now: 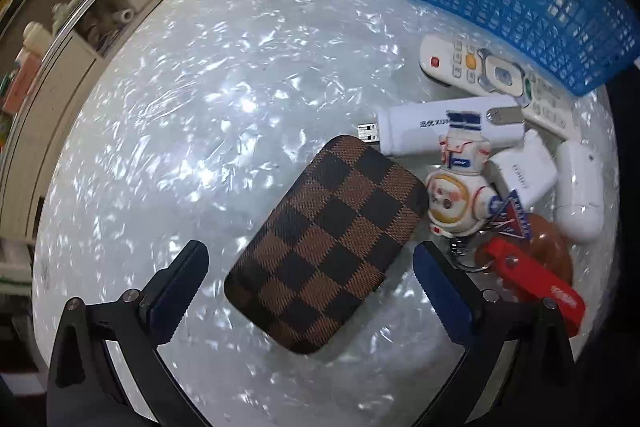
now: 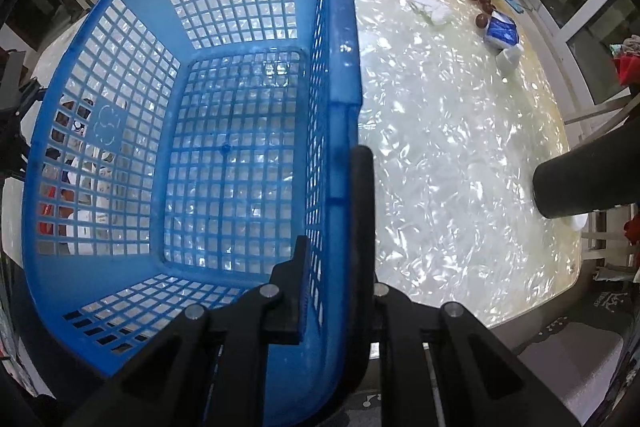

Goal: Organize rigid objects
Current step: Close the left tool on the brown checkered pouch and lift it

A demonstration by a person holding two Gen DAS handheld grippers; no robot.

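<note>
Basket (image 2: 224, 147): our right gripper (image 2: 336, 259) clamps its rim.
Wallet (image 1: 326, 243): lies between our left gripper (image 1: 310, 291) fingers, spread apart.
Table (image 1: 200, 107): bare leftward.

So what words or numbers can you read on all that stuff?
White USB stick: dark print with Chinese characters, then something like "X", too blurred to read for sure.
White box: a small grey word, too small to read.
Red strap: white print, blurred.
Triangle tag: lettering along the edge, unreadable.
Remote control: button marks too small.
Blue basket: an embossed sign, no words.
</note>
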